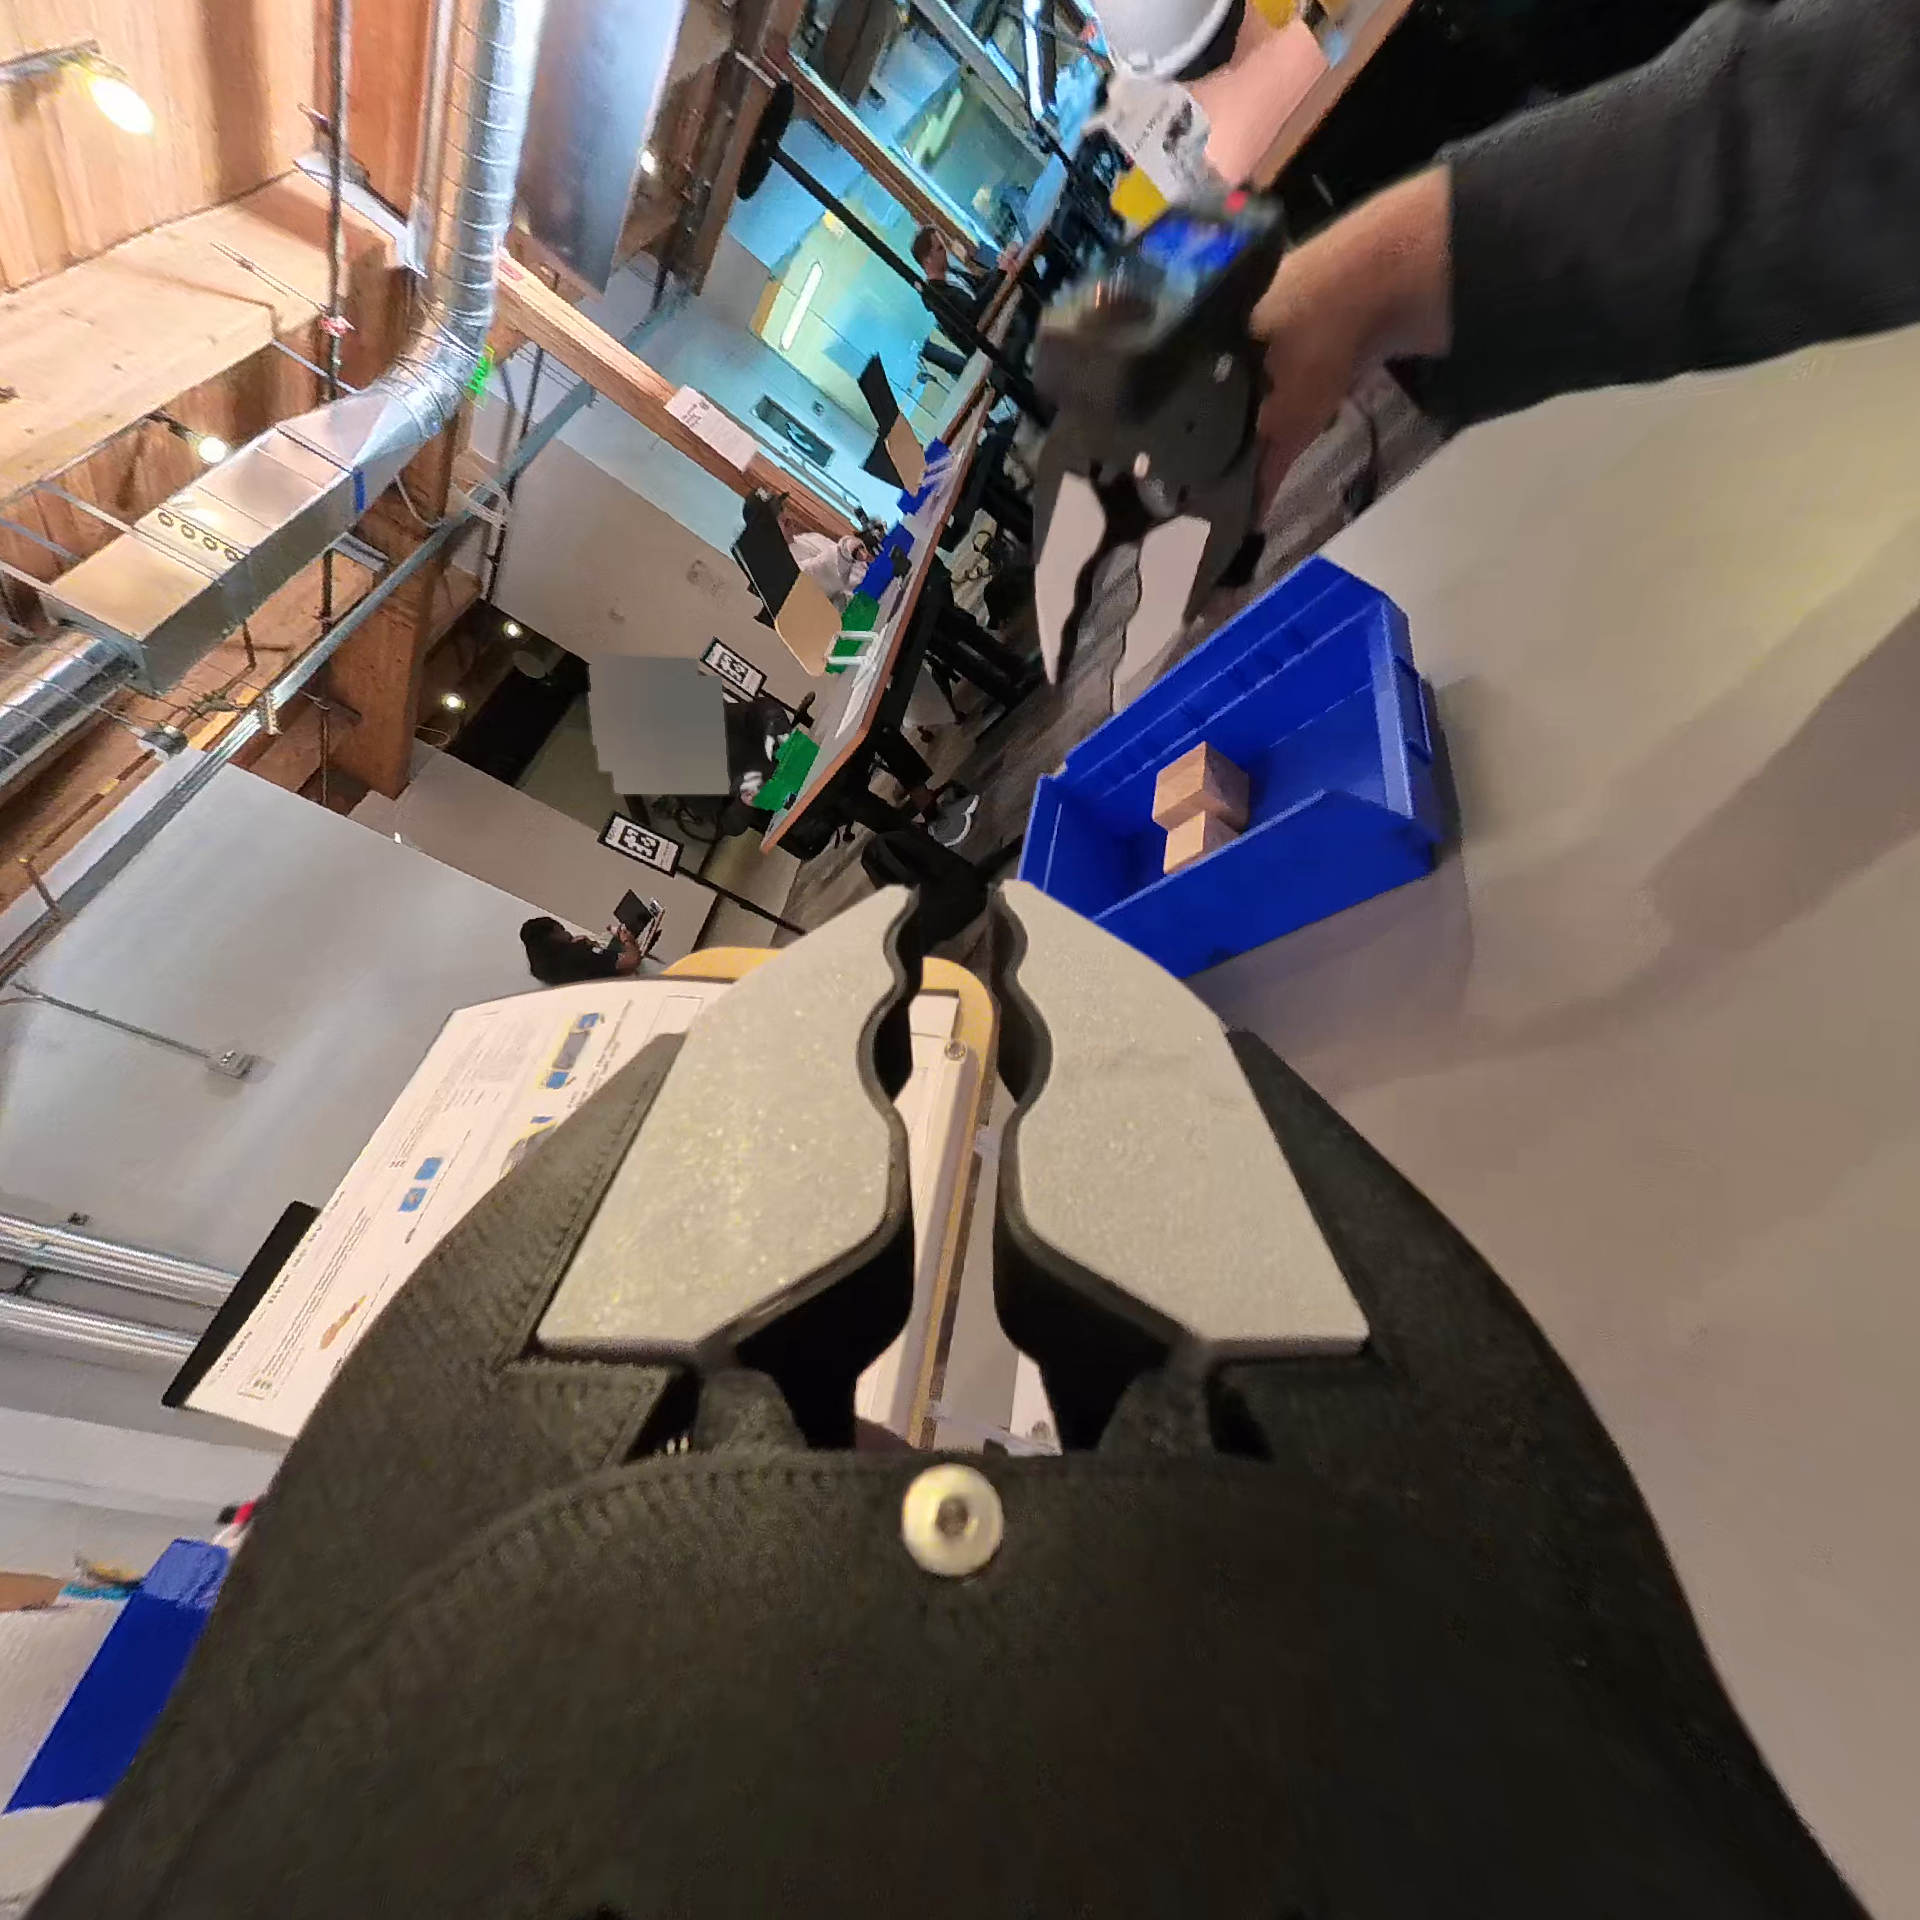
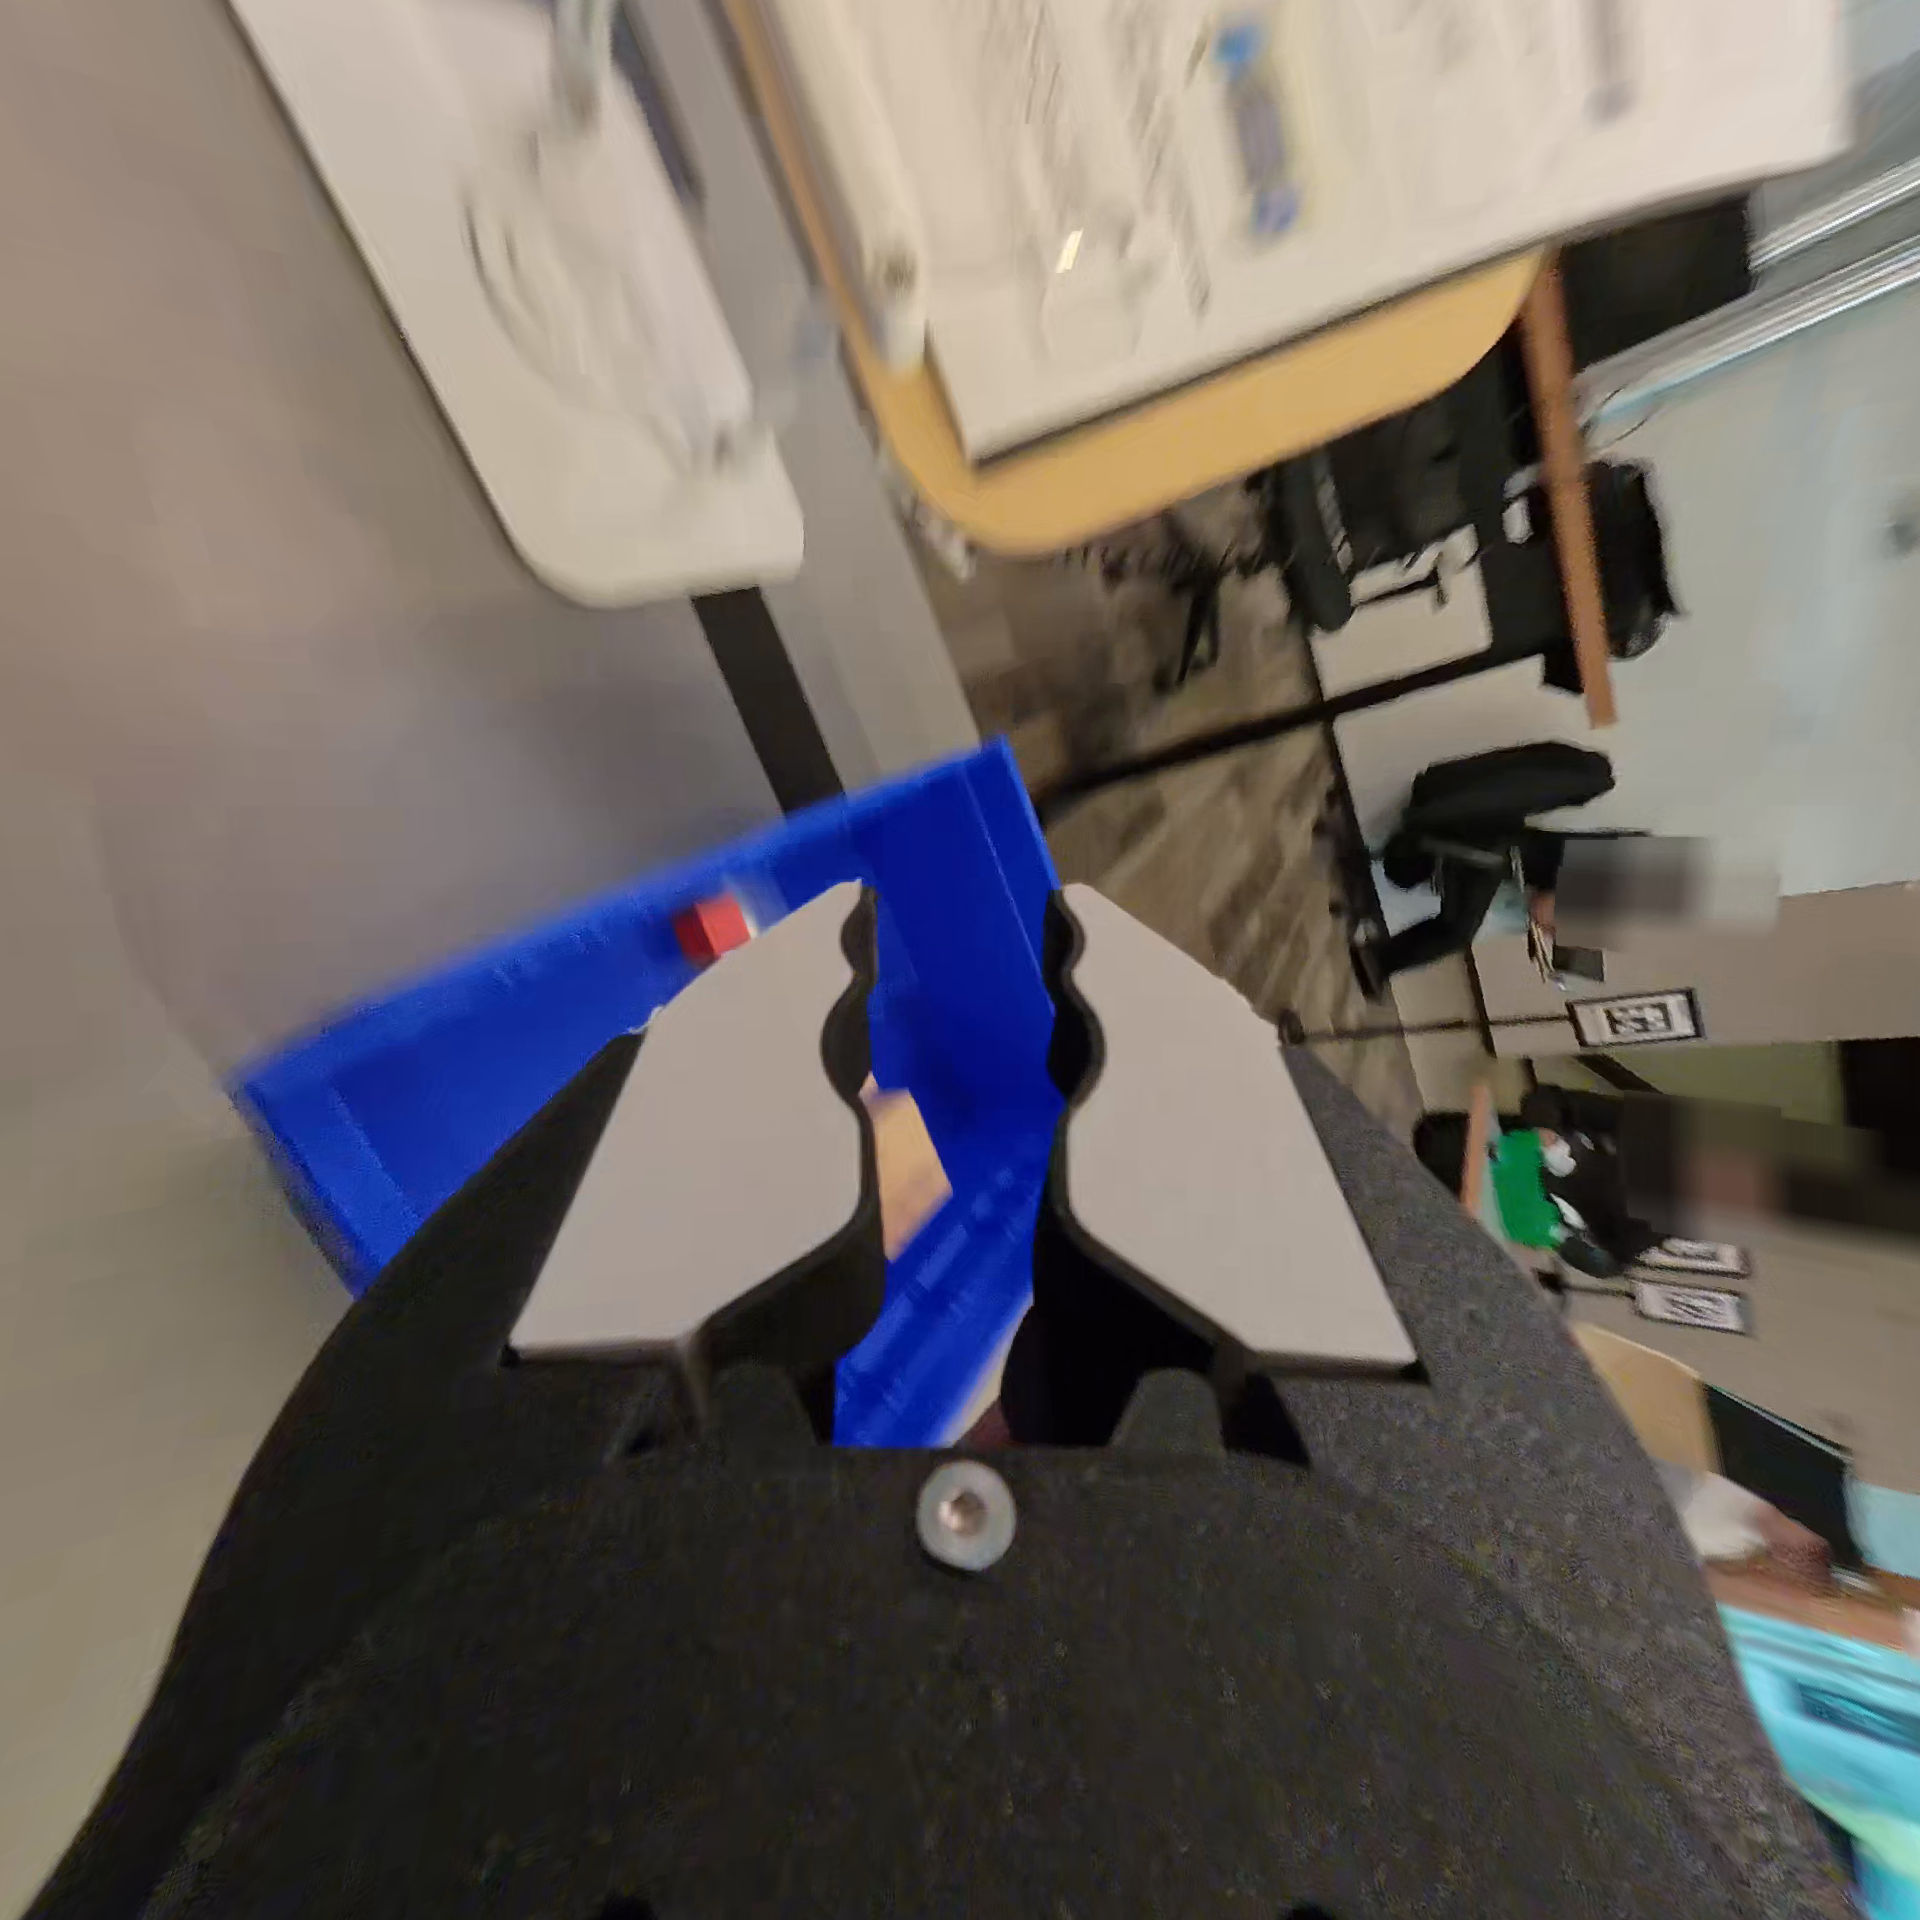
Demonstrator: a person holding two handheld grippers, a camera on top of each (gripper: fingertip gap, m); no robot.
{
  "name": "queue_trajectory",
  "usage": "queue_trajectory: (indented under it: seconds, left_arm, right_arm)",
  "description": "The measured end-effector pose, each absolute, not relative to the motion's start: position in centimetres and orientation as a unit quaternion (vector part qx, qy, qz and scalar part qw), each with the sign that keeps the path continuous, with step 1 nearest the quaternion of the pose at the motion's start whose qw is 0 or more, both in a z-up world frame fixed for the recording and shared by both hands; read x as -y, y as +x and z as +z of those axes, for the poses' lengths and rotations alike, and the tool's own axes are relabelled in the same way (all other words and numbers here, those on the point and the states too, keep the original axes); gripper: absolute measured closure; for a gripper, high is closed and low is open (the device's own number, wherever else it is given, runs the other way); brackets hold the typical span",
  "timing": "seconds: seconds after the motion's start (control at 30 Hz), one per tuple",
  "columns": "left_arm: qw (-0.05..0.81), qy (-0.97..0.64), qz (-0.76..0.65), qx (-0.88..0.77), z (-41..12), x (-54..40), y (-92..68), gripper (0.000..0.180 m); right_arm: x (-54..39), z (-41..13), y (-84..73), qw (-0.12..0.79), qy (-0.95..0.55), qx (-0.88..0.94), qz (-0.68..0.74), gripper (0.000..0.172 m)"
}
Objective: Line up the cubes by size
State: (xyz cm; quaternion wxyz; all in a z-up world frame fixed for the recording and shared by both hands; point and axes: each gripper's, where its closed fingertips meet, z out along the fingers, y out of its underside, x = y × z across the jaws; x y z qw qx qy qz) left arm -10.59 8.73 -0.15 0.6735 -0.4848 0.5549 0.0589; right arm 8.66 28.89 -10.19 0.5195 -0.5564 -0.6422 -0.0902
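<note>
So far nothing is lined up: the two pale wooden cubes (image 1: 1195, 816) lie touching inside the blue plastic bin (image 1: 1299, 883) near the tabletop's edge, and my right claw (image 2: 961, 925) and left claw (image 1: 956, 914) both stand apart, empty.

Right gripper (image 2: 961, 914): jaws parted, nothing pressed between the grey fingers (image 2: 727, 1122).
Blue bin (image 2: 935, 883): on the pale table (image 2: 208, 623), directly ahead of the fingertips.
Wooden cube (image 2: 906, 1153): inside the bin, seen through the jaw gap.
Red block (image 2: 710, 928): at the bin's far wall, blurred.
</note>
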Motion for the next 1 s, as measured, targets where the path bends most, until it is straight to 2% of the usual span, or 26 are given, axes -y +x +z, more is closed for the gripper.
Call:
queue_trajectory:
  seconds: [0.07,0.17,0.27,0.33,0.4,0.63,0.77,0.93,1.0]
  left_arm:
    - [0.657,-0.491,0.081,-0.567,-1.0,-9.0,-10.0,0.172]
    - [0.653,-0.502,0.05,-0.564,-1.9,-8.9,-8.6,0.175]
    - [0.669,-0.527,-0.005,-0.524,-3.3,-9.6,-7.3,0.172]
    - [0.679,-0.555,-0.005,-0.481,-5.0,-11.2,-7.5,0.162]
    - [0.684,-0.593,0.014,-0.423,-7.2,-13.2,-8.8,0.154]
    - [0.662,-0.696,-0.015,-0.277,-16.9,-15.2,-13.2,0.154]
    - [0.661,-0.712,0.008,-0.236,-20.4,-14.5,-14.2,0.155]
    - [0.638,-0.724,0.037,-0.259,-22.5,-15.2,-14.0,0.153]
    - [0.648,-0.72,0.012,-0.247,-22.5,-15.2,-13.6,0.146]
  right_arm:
    - [-26.2,-9.8,7.1,0.578,-0.558,0.595,-0.005,0.147]
    - [-23.4,-11.7,4.9,0.612,-0.569,0.541,0.093,0.152]
    - [-20.8,-15.1,1.5,0.613,-0.563,0.543,0.11,0.153]
    - [-19.0,-17.2,-1.1,0.608,-0.548,0.565,0.103,0.153]
    - [-17.8,-18.6,-3.1,0.613,-0.539,0.567,0.112,0.154]
    - [-17.4,-21.0,-5.2,0.62,-0.568,0.494,0.219,0.155]
    - [-17.4,-22.8,-4.9,0.615,-0.564,0.508,0.212,0.15]
    - [-16.8,-24.0,-5.4,0.617,-0.541,0.546,0.169,0.145]
    - [-16.5,-24.6,-5.7,0.614,-0.535,0.557,0.162,0.142]
